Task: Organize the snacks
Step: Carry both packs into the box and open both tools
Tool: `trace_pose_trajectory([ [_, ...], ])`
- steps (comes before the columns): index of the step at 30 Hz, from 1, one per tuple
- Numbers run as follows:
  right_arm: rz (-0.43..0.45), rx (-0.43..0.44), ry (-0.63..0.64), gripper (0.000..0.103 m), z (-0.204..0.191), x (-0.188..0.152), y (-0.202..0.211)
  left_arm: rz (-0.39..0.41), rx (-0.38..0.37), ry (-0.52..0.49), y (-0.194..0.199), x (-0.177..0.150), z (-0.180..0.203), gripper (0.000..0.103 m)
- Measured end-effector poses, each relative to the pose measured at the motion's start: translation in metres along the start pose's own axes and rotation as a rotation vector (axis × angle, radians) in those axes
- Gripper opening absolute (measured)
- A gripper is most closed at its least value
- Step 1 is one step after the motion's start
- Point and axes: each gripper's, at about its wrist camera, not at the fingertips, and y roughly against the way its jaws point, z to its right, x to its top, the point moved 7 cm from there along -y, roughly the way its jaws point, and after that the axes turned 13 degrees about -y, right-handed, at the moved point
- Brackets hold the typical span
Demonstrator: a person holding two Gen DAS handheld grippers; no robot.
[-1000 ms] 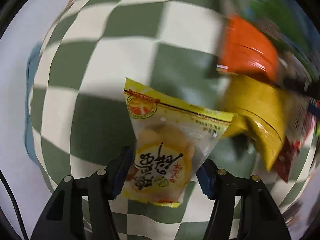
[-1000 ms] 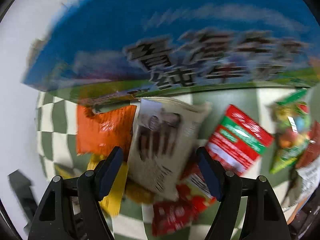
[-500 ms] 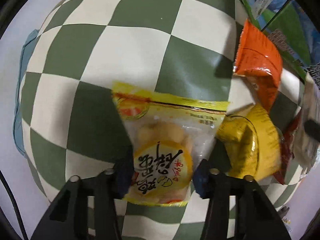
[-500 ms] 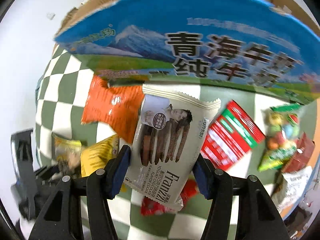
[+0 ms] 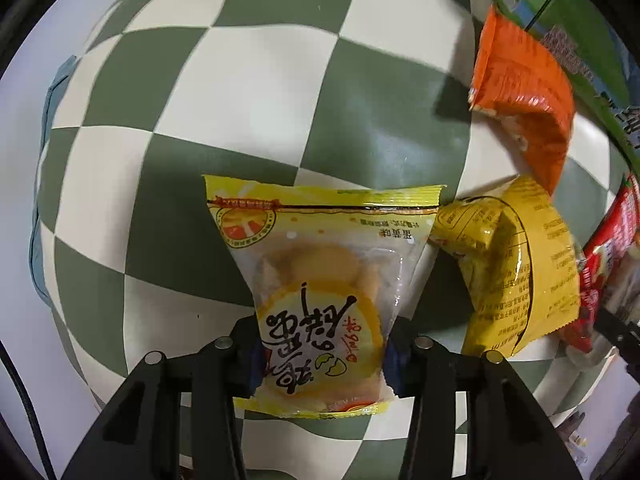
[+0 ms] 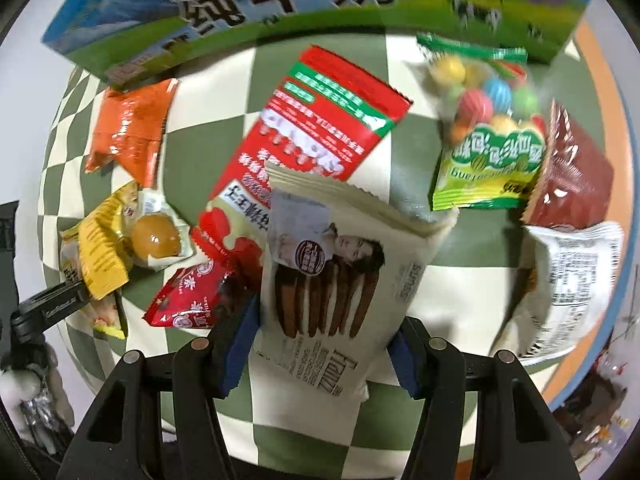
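Left wrist view: the left gripper (image 5: 322, 354) has its fingers pinching the lower part of a yellow egg-cake packet (image 5: 320, 280), one pad on each side edge, so the packet's printed round label sits right between them. The packet's sealed top edge points away from the camera, over the green-and-white checkered cloth (image 5: 240, 80) that covers the counter. Just to the right of it, touching its upper corner, lies a crumpled yellow snack bag (image 5: 516, 264). An orange snack bag (image 5: 524, 88) lies farther away on the right, next to the blue-and-green milk carton box (image 5: 576, 40) at the frame's edge. A red packet (image 5: 612, 248) shows partly at the far right.

Right wrist view: the right gripper (image 6: 322, 350) has its fingers closed on a cream wafer-biscuit packet (image 6: 336, 280), the blue pads pressing its two long sides near the lower half; the serrated top end sticks out forward past the fingertips. Beneath and beyond it on the checkered cloth lie a large red-and-green packet (image 6: 320, 120), a small red packet (image 6: 192, 300), the orange bag, a yellow bag with a clear-wrapped egg-like item (image 6: 154, 240), a green candy-ball bag (image 6: 488, 132), a dark red packet (image 6: 572, 168) and a white packet (image 6: 576, 276). The milk box stands along the far side.
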Motion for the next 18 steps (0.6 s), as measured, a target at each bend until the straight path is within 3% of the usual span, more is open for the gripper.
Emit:
trace_pose_trajectory([
  [6, 0.048, -0.001, 0.041, 0.060, -0.013, -0.005, 0.016, 0.082, -0.006, -0.012, 0.050, -0.003, 0.000, 0.038],
  [11, 0.083, 0.091, 0.043, 0.060, -0.015, -0.003, 0.058, 0.179, -0.070, -0.016, 0.118, 0.002, 0.018, 0.038],
  [18, 0.145, 0.240, 0.050, 0.060, -0.018, 0.029, 0.138, 0.277, -0.212, -0.063, 0.174, 0.079, 0.059, 0.038],
])
